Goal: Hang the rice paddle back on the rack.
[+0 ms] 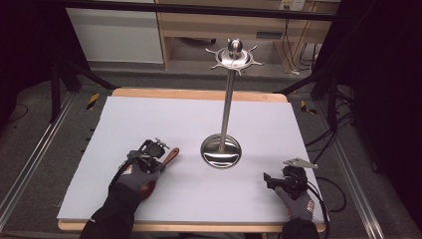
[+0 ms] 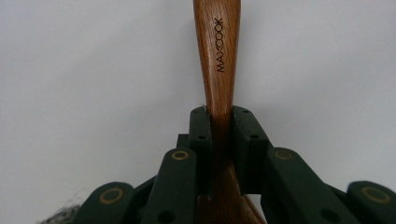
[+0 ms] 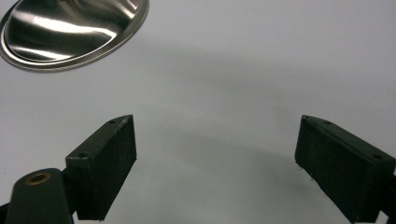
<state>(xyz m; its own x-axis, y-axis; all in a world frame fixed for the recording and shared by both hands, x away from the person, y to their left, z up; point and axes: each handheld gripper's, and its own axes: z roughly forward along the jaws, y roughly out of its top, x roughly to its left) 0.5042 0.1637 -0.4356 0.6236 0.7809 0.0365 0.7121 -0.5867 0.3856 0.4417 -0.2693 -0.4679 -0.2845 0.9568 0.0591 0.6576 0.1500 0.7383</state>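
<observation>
table (image 1: 149,114): white-topped, wood-edged | on it: steel stand (image 1: 221,152), wooden spoon (image 1: 166,159)

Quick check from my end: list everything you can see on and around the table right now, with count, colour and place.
Wooden utensil: one, brown, "MAXCOOK" printed on the handle, lying on the mat at the near left, clamped in the left gripper.
Metal stand: one, silver, round base at the mat's centre, upright pole, hook ring on top with nothing hanging from it.
Mat: one, pale grey-white, covering most of the table top.
Table: one, light wood, its edge visible at the far side.
Left gripper: one, black, jaws closed on the utensil's handle, held by a gloved hand.
Right gripper: one, black, jaws wide apart with nothing between them, just above the mat at the near right.
</observation>
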